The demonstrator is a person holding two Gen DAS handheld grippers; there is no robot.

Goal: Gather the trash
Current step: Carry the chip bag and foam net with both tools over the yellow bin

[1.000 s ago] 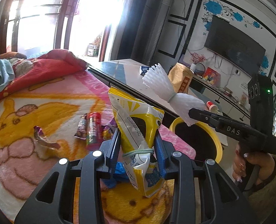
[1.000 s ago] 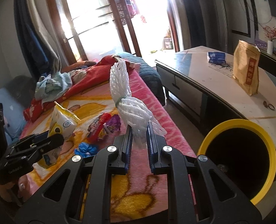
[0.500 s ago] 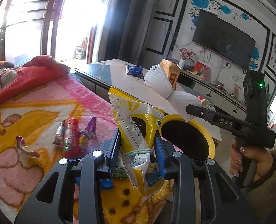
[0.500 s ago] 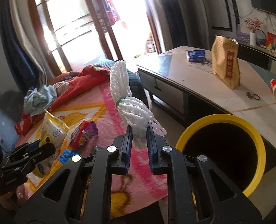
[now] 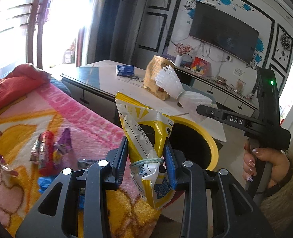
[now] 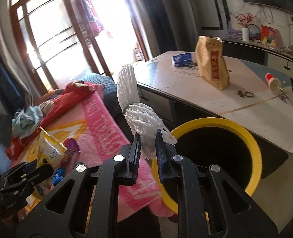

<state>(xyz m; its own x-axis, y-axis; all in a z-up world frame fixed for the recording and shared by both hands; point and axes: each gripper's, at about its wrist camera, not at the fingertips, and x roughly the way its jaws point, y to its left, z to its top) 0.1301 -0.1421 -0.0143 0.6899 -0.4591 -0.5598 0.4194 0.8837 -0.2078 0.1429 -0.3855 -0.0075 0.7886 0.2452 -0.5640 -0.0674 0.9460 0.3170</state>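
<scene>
My left gripper (image 5: 146, 154) is shut on a yellow and white snack bag (image 5: 146, 130) tied with a rubber band, held above the bed's edge near the yellow-rimmed bin (image 5: 202, 130). My right gripper (image 6: 148, 148) is shut on a white foam fruit net (image 6: 138, 107), held at the near rim of the bin (image 6: 245, 136). The right gripper (image 5: 202, 109) and its foam net (image 5: 174, 85) also show in the left wrist view, above the bin. Several candy wrappers (image 5: 47, 150) lie on the pink blanket (image 5: 83, 115).
A low white table (image 6: 241, 99) stands behind the bin with a brown paper bag (image 6: 212, 67), a blue packet (image 6: 182, 58) and a small cup (image 6: 273, 81). Red bedding and clothes (image 6: 53, 101) lie at the bed's far end.
Both grippers have moved right toward the bin with their loads. The bin now lies right under the foam net and close behind the snack bag.
</scene>
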